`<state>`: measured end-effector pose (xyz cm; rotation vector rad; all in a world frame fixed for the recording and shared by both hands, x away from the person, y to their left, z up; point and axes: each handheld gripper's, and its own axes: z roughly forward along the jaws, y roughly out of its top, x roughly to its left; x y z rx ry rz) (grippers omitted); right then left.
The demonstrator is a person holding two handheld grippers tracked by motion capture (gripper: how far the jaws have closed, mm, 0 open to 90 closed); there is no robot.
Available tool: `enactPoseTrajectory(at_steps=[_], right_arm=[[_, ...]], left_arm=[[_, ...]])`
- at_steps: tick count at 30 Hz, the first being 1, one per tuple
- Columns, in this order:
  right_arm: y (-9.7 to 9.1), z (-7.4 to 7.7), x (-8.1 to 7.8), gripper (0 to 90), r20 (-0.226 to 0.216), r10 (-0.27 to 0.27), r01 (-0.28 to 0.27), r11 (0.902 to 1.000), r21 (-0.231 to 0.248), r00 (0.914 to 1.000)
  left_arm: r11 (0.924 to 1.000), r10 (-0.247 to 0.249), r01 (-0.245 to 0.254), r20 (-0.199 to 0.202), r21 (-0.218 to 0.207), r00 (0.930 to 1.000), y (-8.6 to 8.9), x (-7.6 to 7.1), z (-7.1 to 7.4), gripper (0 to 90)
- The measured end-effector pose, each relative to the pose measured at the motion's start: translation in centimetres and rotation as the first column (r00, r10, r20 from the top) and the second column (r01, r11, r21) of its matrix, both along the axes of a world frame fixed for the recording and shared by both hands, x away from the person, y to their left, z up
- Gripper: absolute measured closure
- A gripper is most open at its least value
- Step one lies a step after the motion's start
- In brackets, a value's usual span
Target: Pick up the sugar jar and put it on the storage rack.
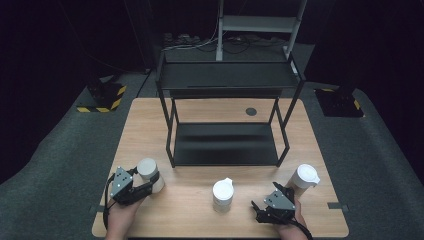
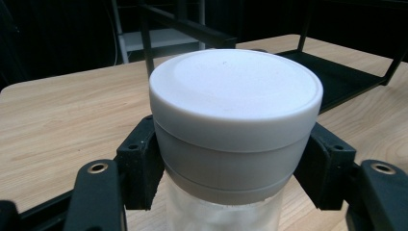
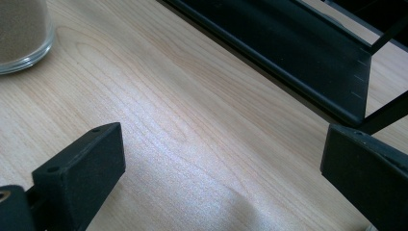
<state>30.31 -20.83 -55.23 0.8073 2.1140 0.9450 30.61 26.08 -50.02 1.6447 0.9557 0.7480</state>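
white-lidded jar [image 2: 231,125] in left gripper [image 1: 142,186]

Clear glass jar with a flat round white screw lid [image 2: 235,91]. Lid on and seated square; a ridged white collar sits below its rim. The body under the collar is see-through, with pale contents whose nature cannot be told. Pose: upright. Place: near left corner of the light wooden table [image 1: 195,220], in front of the left foot of the black two-tier metal shelf rack [image 1: 225,145] and apart from it. In the high view the jar [image 1: 150,172] shows as a white disc with a short pale side below it. Held at the collar between two black jaw pads, one pressed against each side.
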Motion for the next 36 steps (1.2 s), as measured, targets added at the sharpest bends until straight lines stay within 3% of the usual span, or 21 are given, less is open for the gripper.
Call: enactPoseTrajectory(at_steps=[11, 36], right_arm=[[0.0, 0.0, 0.0, 1.2, -0.004, 0.002, -0.002, 1.0, 0.002, 1.0], [-0.1, 0.0, 0.0, 1.2, -0.002, 0.01, -0.01, 0.9999, 0.008, 1.0]], left_arm=[[0.9993, -0.035, 0.035, 0.017, 0.01, 0.9992, -1.5, -0.4, 0.8, 34.3], [0.9948, -0.099, 0.099, 0.002, 0.023, 0.9951, -5.8, 0.4, 1.4, 34.3]])
